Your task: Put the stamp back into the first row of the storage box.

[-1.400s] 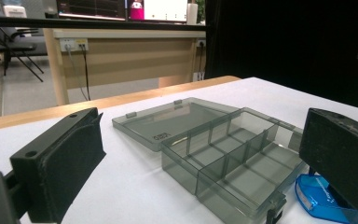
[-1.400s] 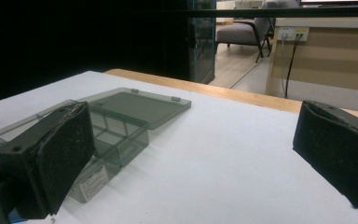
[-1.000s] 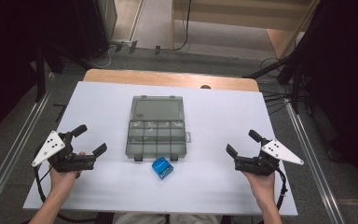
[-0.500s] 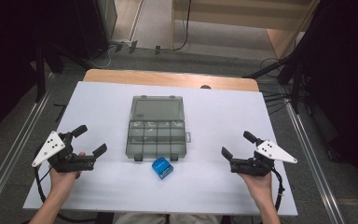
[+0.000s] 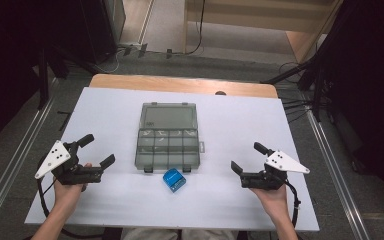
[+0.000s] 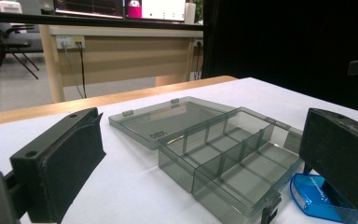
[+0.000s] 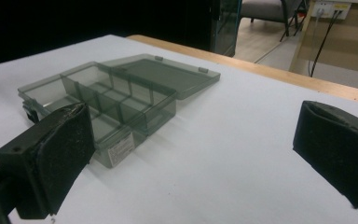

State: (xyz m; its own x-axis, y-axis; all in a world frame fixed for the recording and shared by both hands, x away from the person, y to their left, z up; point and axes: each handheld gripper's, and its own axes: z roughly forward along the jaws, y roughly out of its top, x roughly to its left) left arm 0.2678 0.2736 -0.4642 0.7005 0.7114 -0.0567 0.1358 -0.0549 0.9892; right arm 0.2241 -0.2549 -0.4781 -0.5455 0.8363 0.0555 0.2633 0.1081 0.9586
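Since a second ago the right gripper (image 5: pixel 248 159) has slid inward across the table (image 5: pixel 240 120) toward the middle, while the left gripper (image 5: pixel 98 150) has kept its place. Both have their jaws spread wide with nothing between them, each held in a hand (image 5: pixel 272 197) low over the white surface. Between the two lies the box (image 5: pixel 169 137), a smoky grey see-through plastic case, its lid folded flat back toward the far edge and its tray split by dividers into small compartments, all bare. It sits well apart from each gripper, a little farther from the person than both. Just beside the box's near edge rests a small blue case (image 5: pixel 174 180), nearer the right gripper than the left yet touching neither. From the left gripper view the box (image 6: pixel 223 149) lies ahead between the jaws, and the blue case (image 6: pixel 319 198) peeks out beside the right-hand jaw, partly covered by it. From the right gripper view the box (image 7: pixel 116 100) stands ahead to the left, its near corner behind the left-hand jaw, and a pale label shows on its side wall, too small to read. Beyond the table's wooden far edge, the high view takes in floor and cables.
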